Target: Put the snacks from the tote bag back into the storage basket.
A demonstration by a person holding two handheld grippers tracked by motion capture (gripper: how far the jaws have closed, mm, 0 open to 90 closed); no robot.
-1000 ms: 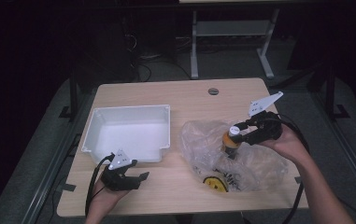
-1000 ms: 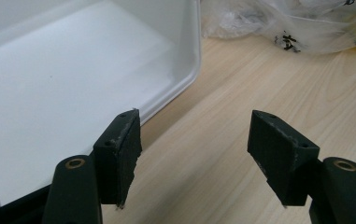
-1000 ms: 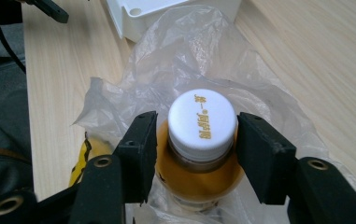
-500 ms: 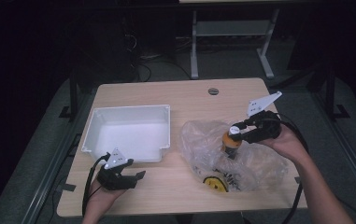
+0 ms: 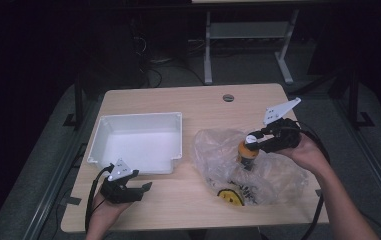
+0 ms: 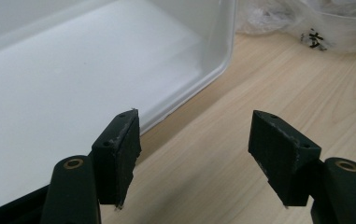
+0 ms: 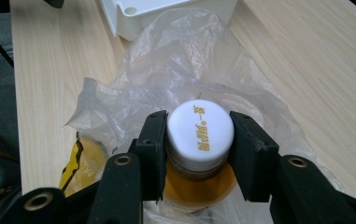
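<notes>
My right gripper (image 7: 199, 154) has just been closing and now clamps the white cap of the orange bottle (image 5: 248, 152), inside the plastic bag (image 5: 218, 150) at three o'clock of the white tray (image 5: 175, 120). My left gripper (image 6: 194, 158) rests with jaws apart near the tray's six o'clock edge. The smooth cap may slip, or the bag could snag and drag along as I lift.

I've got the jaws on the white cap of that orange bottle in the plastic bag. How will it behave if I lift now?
The right gripper has just been closing on the bottle at its smooth white cap, so it may slip or swing below the jaws. The orange contents suggest some weight for its size. The thin plastic bag is floppy and crumpled around it, so it could cling and drag along.
</notes>
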